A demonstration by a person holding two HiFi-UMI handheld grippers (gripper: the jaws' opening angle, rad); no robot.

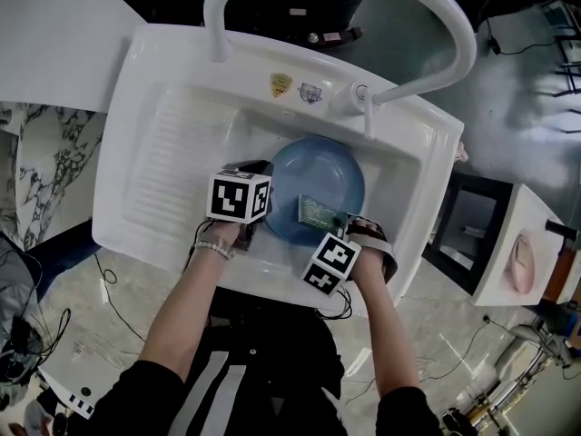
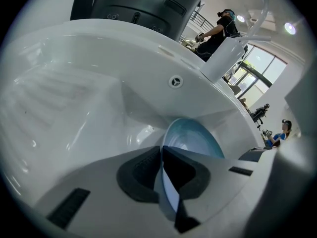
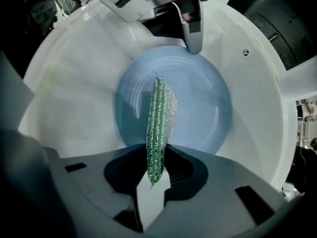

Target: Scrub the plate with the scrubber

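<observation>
A light blue plate (image 1: 327, 175) stands tilted in the white sink (image 1: 399, 198). My left gripper (image 1: 261, 178) is shut on the plate's left rim; in the left gripper view the thin blue rim (image 2: 167, 192) runs between the dark pads of the gripper (image 2: 163, 175). My right gripper (image 1: 332, 222) is shut on a green mesh scrubber (image 1: 315, 211). In the right gripper view the scrubber (image 3: 158, 118) sticks out edge-on from the gripper (image 3: 155, 170) over the plate's face (image 3: 203, 108). Whether it touches the plate I cannot tell. The left gripper's fingers (image 3: 191, 31) hold the far rim.
A white arched pipe (image 1: 458, 25) spans above the sink, with a tap spout (image 1: 368, 116) at the back. A ribbed draining slope (image 1: 168, 166) fills the sink's left part. An overflow hole (image 2: 174, 82) sits in the back wall. A dark cabinet (image 1: 467, 230) stands to the right.
</observation>
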